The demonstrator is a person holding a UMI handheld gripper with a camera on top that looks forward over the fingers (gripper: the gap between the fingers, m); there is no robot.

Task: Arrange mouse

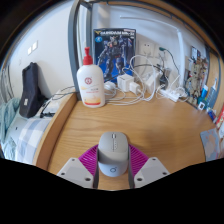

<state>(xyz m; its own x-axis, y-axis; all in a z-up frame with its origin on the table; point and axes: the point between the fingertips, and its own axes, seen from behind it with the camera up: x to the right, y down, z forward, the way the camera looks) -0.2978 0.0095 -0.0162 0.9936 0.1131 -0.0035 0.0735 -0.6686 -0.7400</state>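
Note:
A grey computer mouse (113, 152) sits between my two fingers, lengthwise along them, over the wooden table (170, 125). My gripper (113, 162) is closed on it. Both pink pads (91, 158) press against the mouse's left and right sides with no gap showing. The rear of the mouse, with a small round logo, points toward me. I cannot tell whether the mouse rests on the table or is lifted slightly off it.
A white bottle with a red cap (91, 80) stands at the table's back left. A tangle of white cables and adapters (150, 85) lies at the back right. A printed box (116, 45) leans on the wall. A black object (32, 90) sits left of the table.

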